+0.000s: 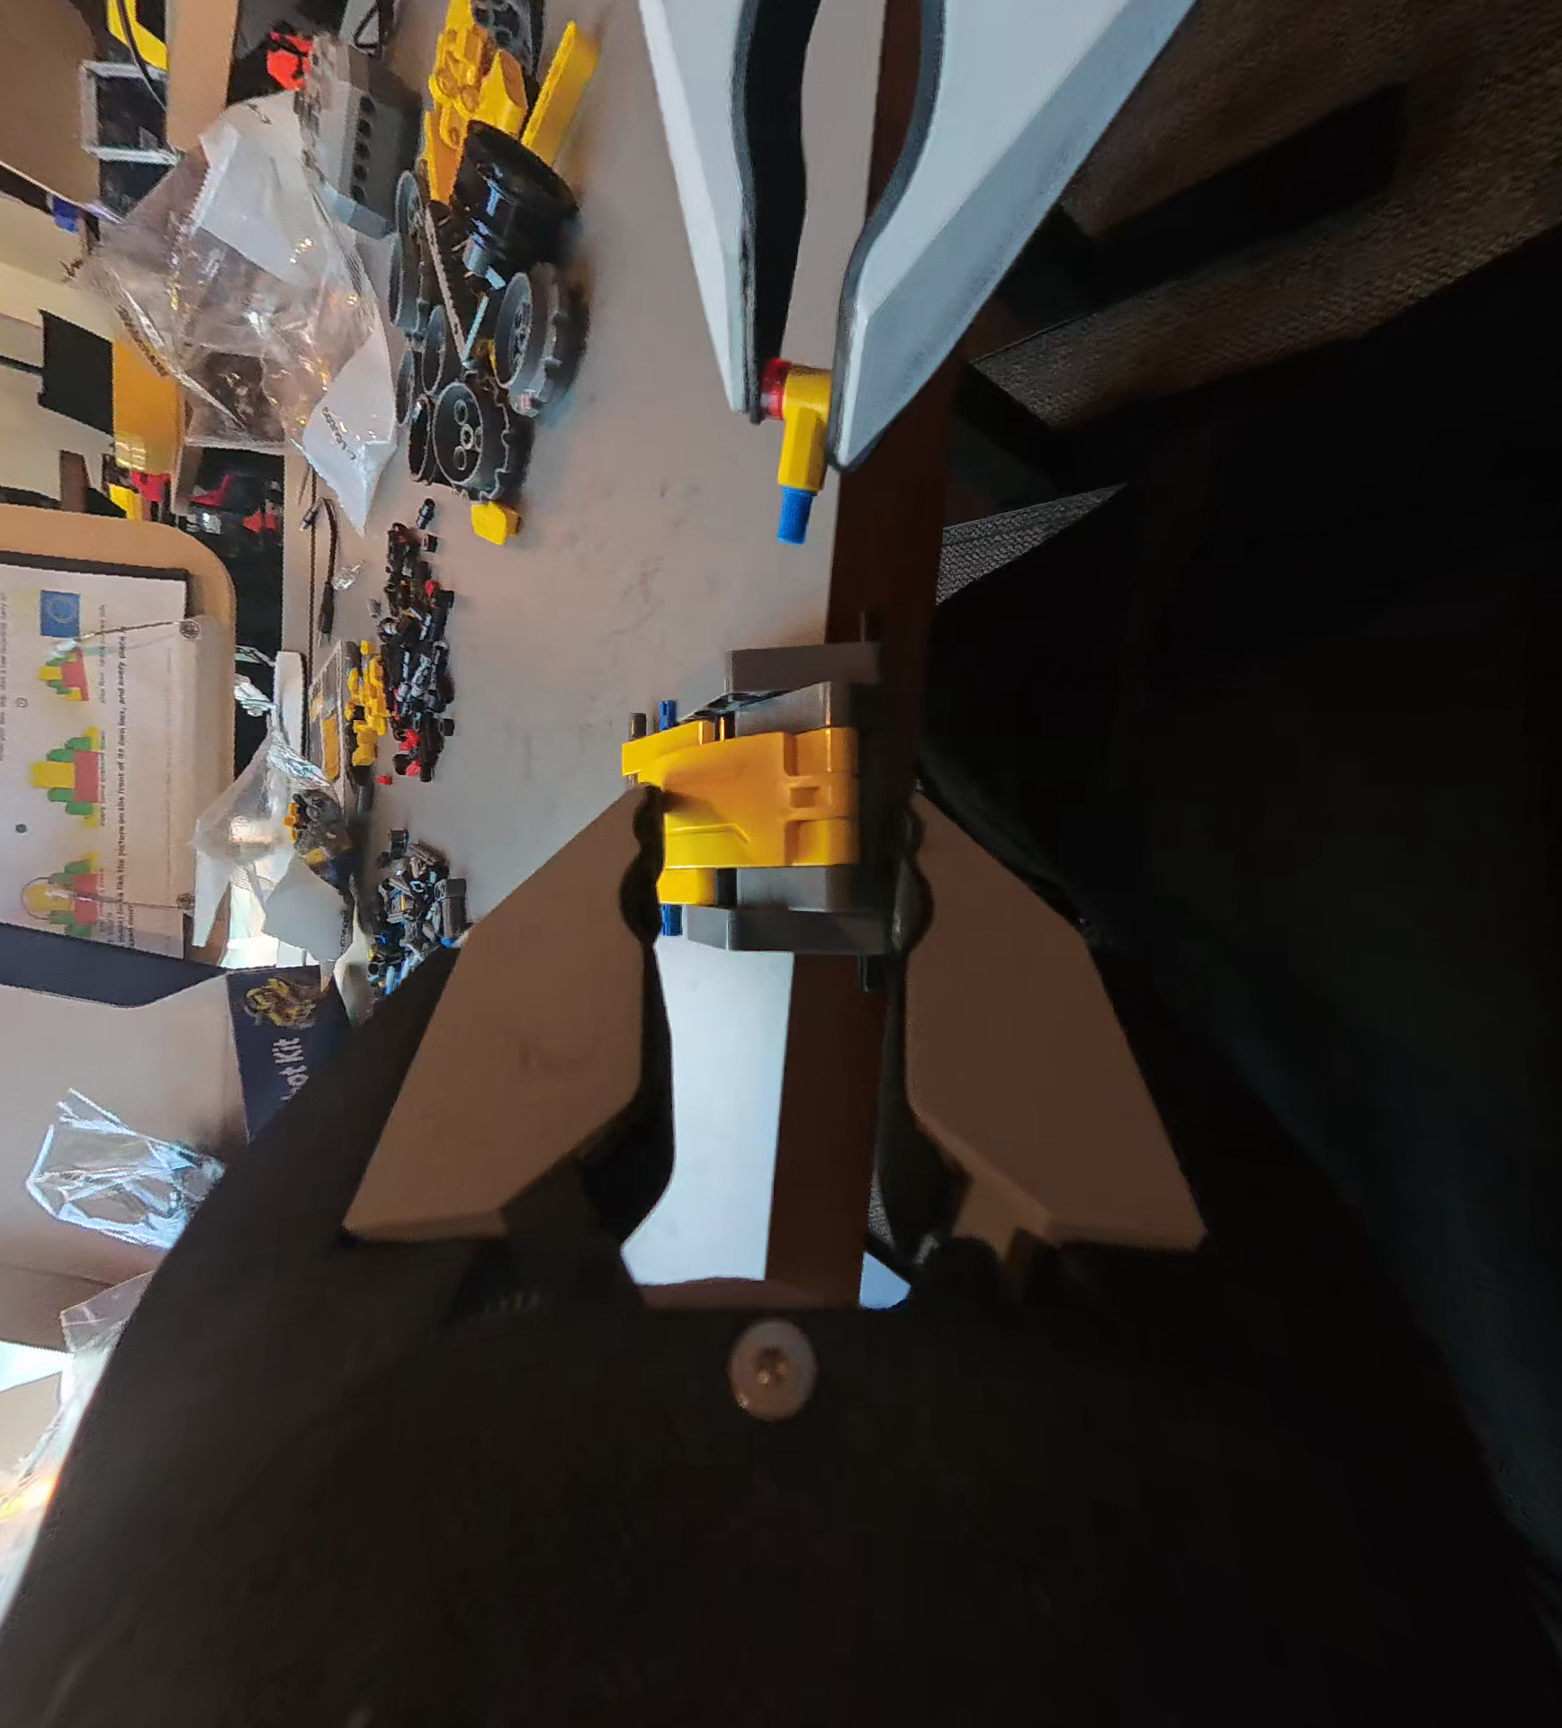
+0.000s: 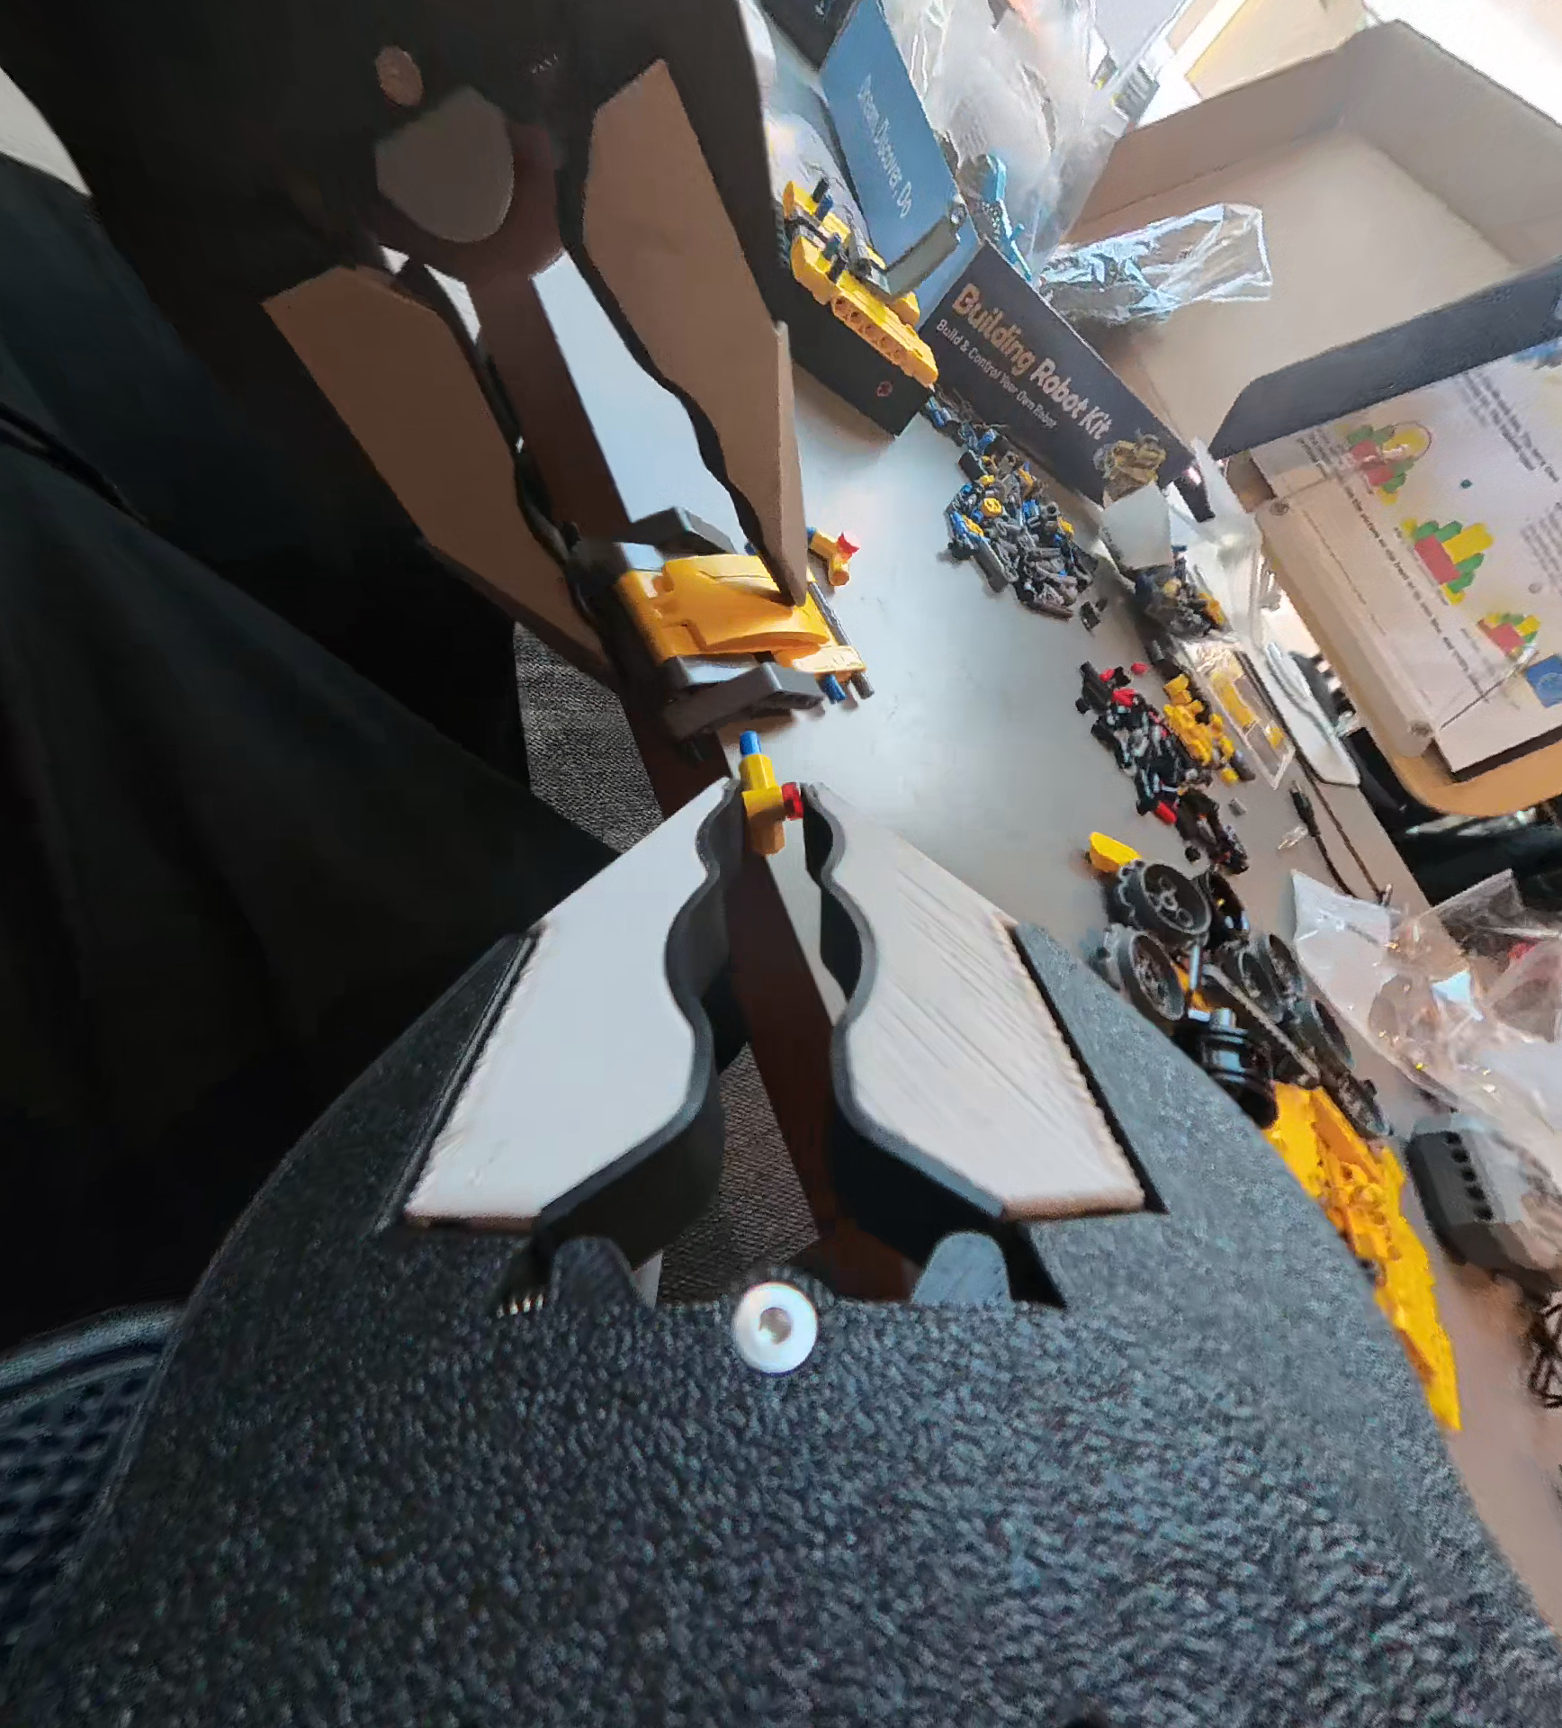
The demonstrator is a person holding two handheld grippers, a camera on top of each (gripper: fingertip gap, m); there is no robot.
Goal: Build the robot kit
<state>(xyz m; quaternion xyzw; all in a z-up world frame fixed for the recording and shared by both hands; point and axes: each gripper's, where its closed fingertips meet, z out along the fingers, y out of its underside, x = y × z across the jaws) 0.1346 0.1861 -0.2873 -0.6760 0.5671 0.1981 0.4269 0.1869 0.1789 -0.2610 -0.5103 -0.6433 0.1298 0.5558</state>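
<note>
Yellow-and-grey block assembly (image 1: 759, 823), clamped between the fingers of the left hand-held gripper (image 1: 773, 832) at the near edge of the desk (image 1: 628, 524). Just beside it, the right hand-held gripper (image 2: 768, 809) is closed on a small yellow elbow connector (image 2: 763, 795) bearing a blue pin (image 2: 749, 743) and a red pin (image 2: 791, 798); the blue pin points toward the assembly without touching it. Farther across the desk: a cluster of black wheels (image 1: 478, 374), heaps of small pins (image 1: 413, 645), clear plastic bags (image 1: 244, 309), a dark kit box (image 2: 1048, 374) and an illustrated instruction sheet (image 1: 48, 748).
</note>
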